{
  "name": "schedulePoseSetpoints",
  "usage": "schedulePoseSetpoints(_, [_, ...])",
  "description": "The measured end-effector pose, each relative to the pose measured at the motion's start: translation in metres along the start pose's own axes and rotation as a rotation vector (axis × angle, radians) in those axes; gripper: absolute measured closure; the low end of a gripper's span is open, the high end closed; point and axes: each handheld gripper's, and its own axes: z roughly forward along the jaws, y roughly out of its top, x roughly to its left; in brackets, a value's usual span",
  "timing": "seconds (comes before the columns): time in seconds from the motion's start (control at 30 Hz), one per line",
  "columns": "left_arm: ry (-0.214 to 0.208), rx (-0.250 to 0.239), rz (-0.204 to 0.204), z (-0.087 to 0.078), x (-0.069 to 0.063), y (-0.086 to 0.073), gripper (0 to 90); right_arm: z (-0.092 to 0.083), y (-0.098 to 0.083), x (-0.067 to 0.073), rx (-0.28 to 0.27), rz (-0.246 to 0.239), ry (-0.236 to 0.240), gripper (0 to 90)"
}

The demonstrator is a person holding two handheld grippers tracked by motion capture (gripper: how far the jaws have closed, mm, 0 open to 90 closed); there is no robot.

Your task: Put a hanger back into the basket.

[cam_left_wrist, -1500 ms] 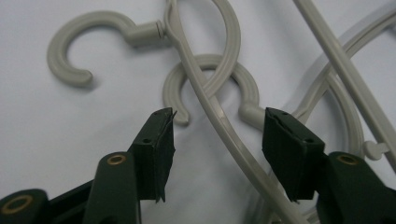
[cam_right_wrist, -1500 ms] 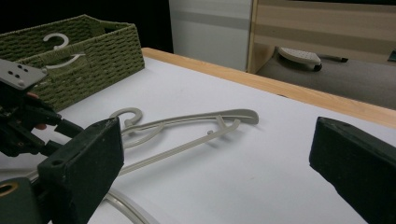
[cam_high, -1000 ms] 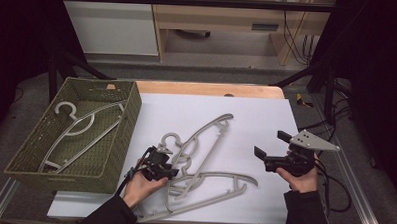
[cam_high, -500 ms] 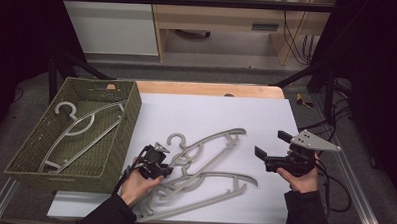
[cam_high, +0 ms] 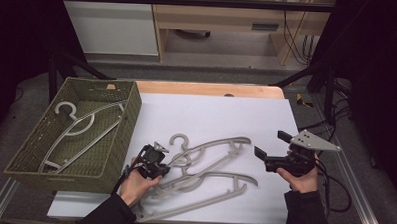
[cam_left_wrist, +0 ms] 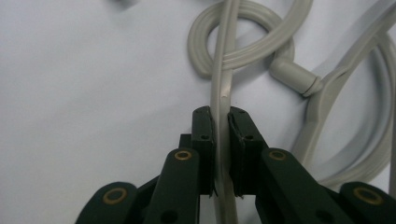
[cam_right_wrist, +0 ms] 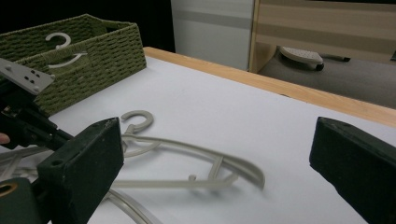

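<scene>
White sheet [cam_high: 206, 117] covers the table, wooden edge strip [cam_high: 212, 89] at 12 o'clock, dark floor and pale cabinets beyond. Green woven basket [cam_high: 32, 153] sits off the sheet's 9 o'clock side w/ one grey hanger [cam_high: 86, 123] lying flat inside, hook toward the far wall; rest of the basket floor is bare.

Left gripper [cam_high: 152, 163] is low at abt 7 o'clock on the sheet, my hand [cam_high: 134, 182] wrapped under it, forearm coming in from the bottom edge. In the left gripper view the jaws have just been closing and now pinch a thin grey bar of the top hanger [cam_left_wrist: 223, 93] — pads tight on both sides, bar running straight between them. That hanger [cam_high: 213, 145] lies mid-sheet, hook at abt 11 o'clock from its body, crossing two more hangers [cam_high: 209, 185] stacked under it; prob. three in the pile, the overlap makes it hard to count.

Right gripper [cam_high: 270, 154] hovers at 4 o'clock, held level, pointing toward 9 o'clock at the pile. Its jaws stand wide apart, nothing between them, well clear of the hangers.

Open room: whole far half of the sheet is free, also the strip btw pile and right gripper. Basket wall is just beside my left hand.
</scene>
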Motion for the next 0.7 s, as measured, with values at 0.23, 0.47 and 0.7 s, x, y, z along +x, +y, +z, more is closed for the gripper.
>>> schedulePoseSetpoints(0.23, [-0.015, -0.064, 0.015, -0.015, 0.001, 0.001, 82.2, -0.001, 0.0, 0.0, -0.001, -0.002, 0.003, 3.0])
schedulePoseSetpoints(0.47, [-0.002, -0.145, 0.011, -0.038, 0.004, 0.002, 82.4, -0.002, 0.0, 0.0, -0.005, 0.003, -0.001, 3.0])
schedulePoseSetpoints(0.7, [-0.003, -0.218, 0.009, -0.063, 0.009, 0.003, 82.4, -0.002, 0.0, -0.001, -0.004, -0.001, 0.001, 3.0])
